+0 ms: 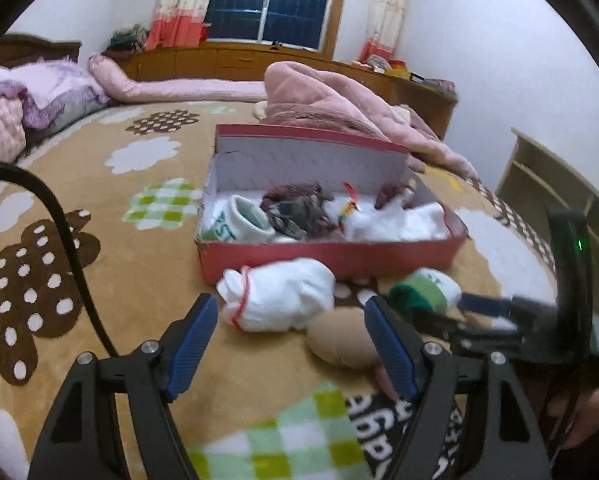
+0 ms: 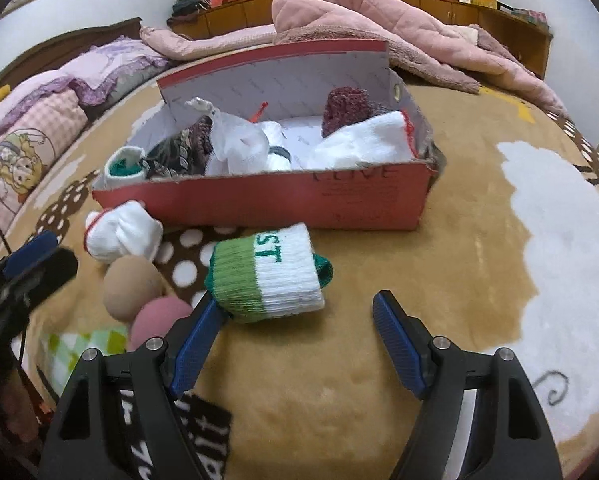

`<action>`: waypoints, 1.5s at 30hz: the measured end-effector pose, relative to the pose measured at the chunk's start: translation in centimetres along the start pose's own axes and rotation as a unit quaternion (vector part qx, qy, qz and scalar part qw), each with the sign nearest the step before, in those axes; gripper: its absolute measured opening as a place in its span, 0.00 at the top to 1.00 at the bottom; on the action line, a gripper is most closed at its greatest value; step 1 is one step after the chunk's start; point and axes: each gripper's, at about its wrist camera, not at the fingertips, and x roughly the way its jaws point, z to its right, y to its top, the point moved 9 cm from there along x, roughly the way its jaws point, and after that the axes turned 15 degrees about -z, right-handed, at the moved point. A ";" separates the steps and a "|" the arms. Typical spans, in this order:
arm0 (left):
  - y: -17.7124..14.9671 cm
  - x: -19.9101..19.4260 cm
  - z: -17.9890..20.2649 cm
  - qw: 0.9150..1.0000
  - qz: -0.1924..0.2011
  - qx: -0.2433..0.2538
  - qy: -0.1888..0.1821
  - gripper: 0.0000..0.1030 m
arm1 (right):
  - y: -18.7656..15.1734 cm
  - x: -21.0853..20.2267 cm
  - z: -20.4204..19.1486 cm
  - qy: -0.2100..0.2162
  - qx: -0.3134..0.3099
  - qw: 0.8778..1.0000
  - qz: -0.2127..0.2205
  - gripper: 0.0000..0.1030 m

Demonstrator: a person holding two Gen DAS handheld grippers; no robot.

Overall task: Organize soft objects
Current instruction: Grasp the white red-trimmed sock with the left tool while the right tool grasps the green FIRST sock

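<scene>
A red shoebox (image 2: 291,204) sits open on the bed (image 2: 459,280), already holding rolled socks. In front of the box lie a green-and-white sock roll (image 2: 275,276), a white sock bundle (image 2: 123,236) to its left, then a tan ball (image 2: 131,290) and a pink ball (image 2: 159,322) nearer the claws. The right claw (image 2: 295,312) hangs wide open and empty just short of the green-and-white roll. The left claw (image 1: 291,312) is likewise spread and empty, near the white bundle.
</scene>
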 end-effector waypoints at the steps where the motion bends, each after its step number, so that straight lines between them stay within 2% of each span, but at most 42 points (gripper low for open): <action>1: 0.4 0.3 -0.3 1.000 -0.005 -0.006 -0.005 0.22 | 0.2 0.0 -0.1 -0.003 -0.004 1.000 0.004 0.24; 3: 0.9 0.9 -1.0 1.000 -0.012 -0.016 -0.007 0.22 | 0.5 0.1 -0.5 -0.005 -0.013 1.000 0.011 0.27; 6: 1.2 2.6 -1.7 0.999 -0.032 -0.037 -0.015 0.22 | 0.8 0.7 -0.8 -0.002 -0.018 1.000 0.013 0.42; 8: 1.5 3.9 -2.2 0.998 -0.043 -0.050 -0.020 0.22 | 0.9 1.0 -1.0 0.007 -0.016 1.000 0.013 0.57; 10: 1.9 5.1 -2.5 0.996 -0.048 -0.066 -0.024 0.22 | 0.9 1.0 -1.2 0.007 -0.020 1.000 0.017 0.62; 12: 1.7 6.1 -2.5 0.994 -0.064 -0.075 -0.044 0.22 | 0.9 0.9 -1.6 -0.003 -0.034 0.999 0.024 0.69; 13: 1.4 6.8 -2.4 0.992 -0.077 -0.079 -0.060 0.23 | 0.9 0.9 -1.8 -0.005 -0.039 0.999 0.027 0.73; 14: 1.2 7.1 -2.3 0.992 -0.079 -0.079 -0.061 0.30 | 0.9 0.9 -1.9 -0.005 -0.042 0.999 0.028 0.75; 15: 1.0 7.2 -2.4 0.992 -0.078 -0.076 -0.057 0.44 | 0.9 0.9 -2.0 -0.005 -0.045 0.999 0.030 0.76; 16: 0.9 7.3 -2.3 0.993 -0.076 -0.068 -0.051 0.52 | 0.9 0.9 -2.0 -0.006 -0.046 0.998 0.032 0.76; 18: 0.9 7.2 -2.0 0.992 -0.077 -0.066 -0.069 0.76 | 0.8 0.9 -2.0 -0.005 -0.042 0.999 0.034 0.76; 20: 0.8 6.9 -1.8 0.991 -0.076 -0.071 -0.087 0.80 | 0.8 0.8 -2.1 -0.007 -0.042 0.998 0.036 0.76; 25: 0.7 6.0 -1.9 0.991 -0.061 -0.078 -0.095 0.83 | 0.6 0.5 -2.1 -0.008 -0.037 0.999 0.037 0.76; 27: 0.7 5.3 -1.9 0.988 -0.057 -0.086 -0.111 0.84 | 0.6 -0.2 -1.6 -0.006 -0.021 0.999 0.045 0.76; 31: 1.3 2.9 -1.8 0.984 -0.032 -0.099 -0.143 0.84 | 1.3 -4.6 -1.8 0.004 -0.018 0.993 0.115 0.76; 33: 1.9 0.9 -1.7 0.983 -0.005 -0.093 -0.155 0.83 | 1.6 -6.9 -1.8 0.002 -0.023 0.987 0.157 0.76; 35: 2.4 -1.0 -1.6 0.983 0.025 -0.087 -0.161 0.83 | 1.8 -7.9 -1.5 0.002 -0.021 0.984 0.177 0.76; 39: 3.0 -3.0 -1.3 0.984 0.066 -0.069 -0.149 0.83 | 2.1 -7.3 -0.6 -0.006 -0.005 0.986 0.166 0.76; 45: 3.5 -3.4 -0.6 0.988 0.078 -0.044 -0.128 0.83 | 2.5 -6.5 0.2 -0.015 0.005 0.988 0.157 0.76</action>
